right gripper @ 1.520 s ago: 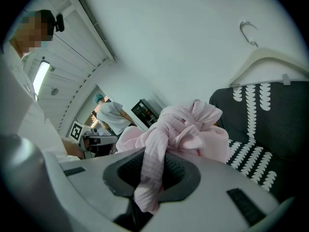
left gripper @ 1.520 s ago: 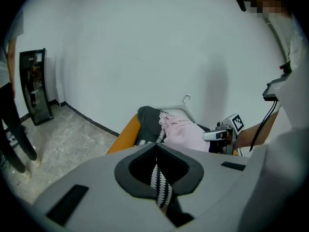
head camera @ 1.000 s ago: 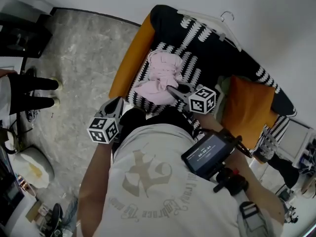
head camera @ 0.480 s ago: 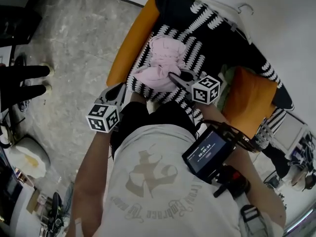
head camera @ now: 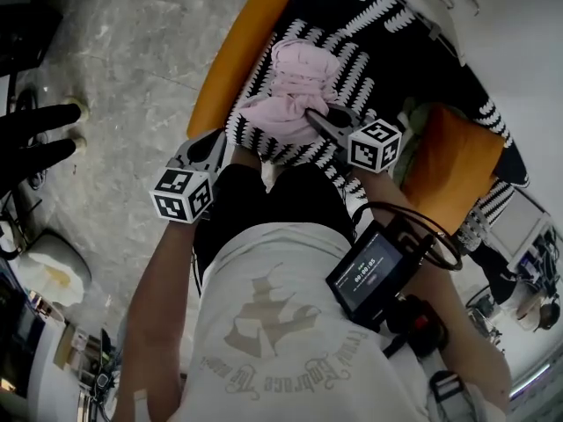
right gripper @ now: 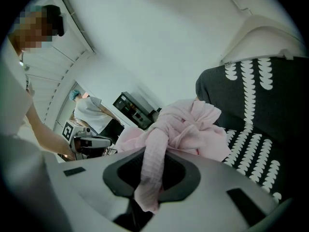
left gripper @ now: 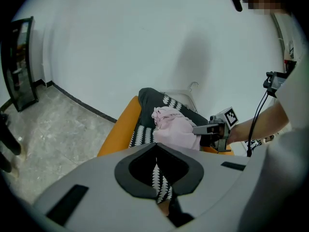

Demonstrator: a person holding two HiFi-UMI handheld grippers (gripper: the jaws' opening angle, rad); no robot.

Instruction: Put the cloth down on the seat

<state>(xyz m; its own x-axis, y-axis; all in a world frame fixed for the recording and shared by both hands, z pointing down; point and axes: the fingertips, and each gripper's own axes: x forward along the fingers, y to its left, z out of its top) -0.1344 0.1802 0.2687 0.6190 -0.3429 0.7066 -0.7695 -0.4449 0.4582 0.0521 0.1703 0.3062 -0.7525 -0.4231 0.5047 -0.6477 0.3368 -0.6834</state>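
Grey marbled stone floor (head camera: pixel 132 69), plain white wall (left gripper: pixel 145 42). Armchair has a smooth orange arm (head camera: pixel 233 69), and the seat (head camera: pixel 264 148) is under a black throw (right gripper: pixel 260 95) with a white leaf-like print. There's a squarish orange cushion (head camera: pixel 449 174) to the right of it.

The pink cloth (head camera: pixel 295 95) has a waffle weave and is bunched into a knotty lump on the seat, up near the backrest. My right gripper (head camera: pixel 318 121) has its fingers closed on one rolled fold of it. The fold runs down through the finger gap and covers the tips. Can't tell whether the whole bundle's weight is on the seat.

My left gripper (head camera: pixel 214 143) has its fingers closed on nothing and is by the seat's front-left corner, well apart from the cloth.

A white hanger (head camera: pixel 440 16) lies on the backrest top, partly cut off by the frame edge. My torso blocks the seat's front edge.
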